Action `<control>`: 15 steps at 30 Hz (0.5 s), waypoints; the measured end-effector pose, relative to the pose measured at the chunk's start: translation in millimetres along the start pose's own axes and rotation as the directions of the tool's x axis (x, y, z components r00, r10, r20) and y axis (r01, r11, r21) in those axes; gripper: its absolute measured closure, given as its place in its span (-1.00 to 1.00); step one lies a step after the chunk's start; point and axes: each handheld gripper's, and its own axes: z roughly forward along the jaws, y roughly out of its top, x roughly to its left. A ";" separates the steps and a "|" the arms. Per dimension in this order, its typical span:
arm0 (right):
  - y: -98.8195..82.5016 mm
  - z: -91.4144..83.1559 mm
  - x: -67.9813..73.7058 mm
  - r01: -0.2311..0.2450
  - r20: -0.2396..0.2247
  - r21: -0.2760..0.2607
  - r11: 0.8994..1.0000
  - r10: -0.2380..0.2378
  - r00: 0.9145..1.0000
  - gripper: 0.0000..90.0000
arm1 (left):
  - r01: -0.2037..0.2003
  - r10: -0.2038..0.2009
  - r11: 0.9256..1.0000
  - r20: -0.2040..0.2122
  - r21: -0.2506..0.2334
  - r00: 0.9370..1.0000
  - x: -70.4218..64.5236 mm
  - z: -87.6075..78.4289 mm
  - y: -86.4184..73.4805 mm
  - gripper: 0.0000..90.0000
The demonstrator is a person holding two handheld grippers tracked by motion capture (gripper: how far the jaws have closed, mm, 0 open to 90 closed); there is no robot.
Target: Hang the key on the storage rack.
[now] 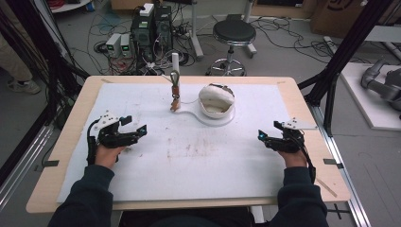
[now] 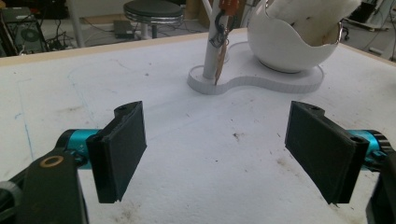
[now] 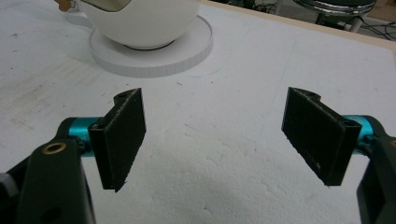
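Left gripper (image 2: pixel 215 149) gaping — keys (image 2: pixel 223 28) beyond.

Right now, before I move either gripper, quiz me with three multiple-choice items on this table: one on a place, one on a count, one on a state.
1. Where does the white egg-shaped bowl sit?
A. On the round end of the flat white stand base
B. Between the left gripper's jaws
C. On the black stool

2. How many upright white posts rise from that base?
A. Three
B. One
C. None

3. How do the jaws of the left gripper and the right gripper stand?
A. Both shut on the bowl
B. Left shut, right open
C. Both open and empty

Answers: 1 A, the high view shows the bowl resting on the base's wide round end. 2 B, a single post stands at the base's narrow end, with a small brown item hanging on it. 3 C, each gripper view shows two black jaws wide apart over bare white table covering.
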 end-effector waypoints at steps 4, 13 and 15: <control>1.1 1.0 1.1 0.008 0.005 -0.003 1.000 -0.008 1.000 -0.51 | 0.004 -0.004 1.000 0.005 0.001 1.000 1.1 0.1 -1.2 -0.55; 2.0 -0.7 3.3 0.002 0.006 -0.004 1.000 -0.002 1.000 -0.51 | 0.016 -0.016 1.000 -0.002 -0.017 1.000 2.5 -3.8 -0.3 -0.55; 2.0 -0.7 3.2 0.000 0.007 -0.005 1.000 0.000 1.000 -0.51 | 0.016 -0.016 1.000 0.000 -0.018 1.000 3.2 -4.0 -0.3 -0.55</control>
